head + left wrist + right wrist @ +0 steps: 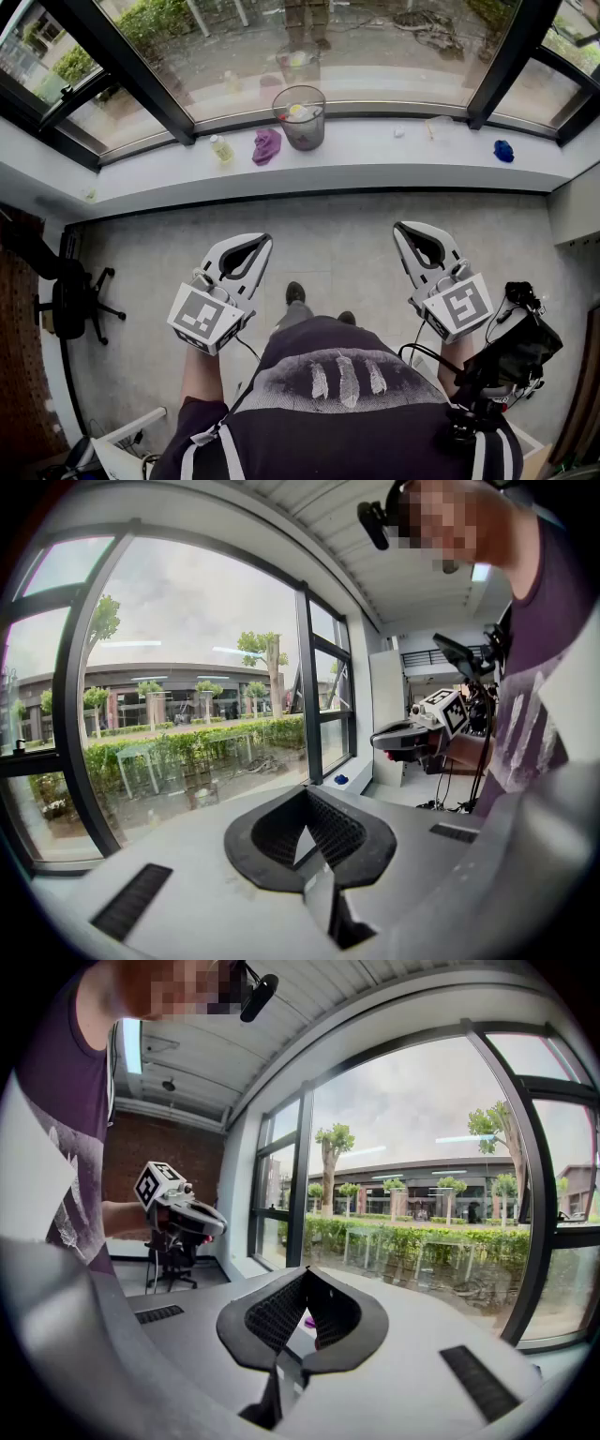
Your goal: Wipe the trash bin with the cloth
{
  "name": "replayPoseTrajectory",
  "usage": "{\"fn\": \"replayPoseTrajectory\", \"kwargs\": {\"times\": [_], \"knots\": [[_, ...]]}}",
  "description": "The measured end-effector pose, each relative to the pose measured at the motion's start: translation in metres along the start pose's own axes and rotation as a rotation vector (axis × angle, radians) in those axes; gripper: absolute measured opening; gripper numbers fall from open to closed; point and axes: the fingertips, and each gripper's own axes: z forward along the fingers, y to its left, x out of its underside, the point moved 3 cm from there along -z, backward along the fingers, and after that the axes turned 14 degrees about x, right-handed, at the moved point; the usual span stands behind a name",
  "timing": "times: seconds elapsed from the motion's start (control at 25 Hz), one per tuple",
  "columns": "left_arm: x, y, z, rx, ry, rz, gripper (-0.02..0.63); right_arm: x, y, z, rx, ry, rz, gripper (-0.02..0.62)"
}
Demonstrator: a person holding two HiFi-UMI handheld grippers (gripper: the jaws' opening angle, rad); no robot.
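left tool (263,241), right tool (402,229): both pressed together, empty, held out front, as I judge wiping not begun | bin (300,117) at 12 on sill (394,159); cloth (266,146) just beside, at its 9 | bottle (222,148) at 11, blue thing (503,150) at 1; only floor (328,234) between me and sill

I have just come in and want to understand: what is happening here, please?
A person stands facing a white window ledge, holding the left hand-held gripper and the right hand-held gripper, both shut and empty. The purple crumpled cloth lies on the ledge beside the clear round trash bin. Wiping has not begun.
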Motion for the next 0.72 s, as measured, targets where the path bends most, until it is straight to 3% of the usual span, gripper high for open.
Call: {"fn": "replayPoseTrajectory", "kwargs": {"times": [0.24,0.72], "knots": [[-0.004,0.057,-0.016,0.017,-0.020,0.032,-0.008,-0.014,0.021,0.040,0.034,0.074,-0.014,-0.003],[0.009,0.178,-0.078,0.041,-0.128,0.011,-0.006,-0.063,0.121,0.160,-0.052,0.101,-0.074,-0.003]]}}
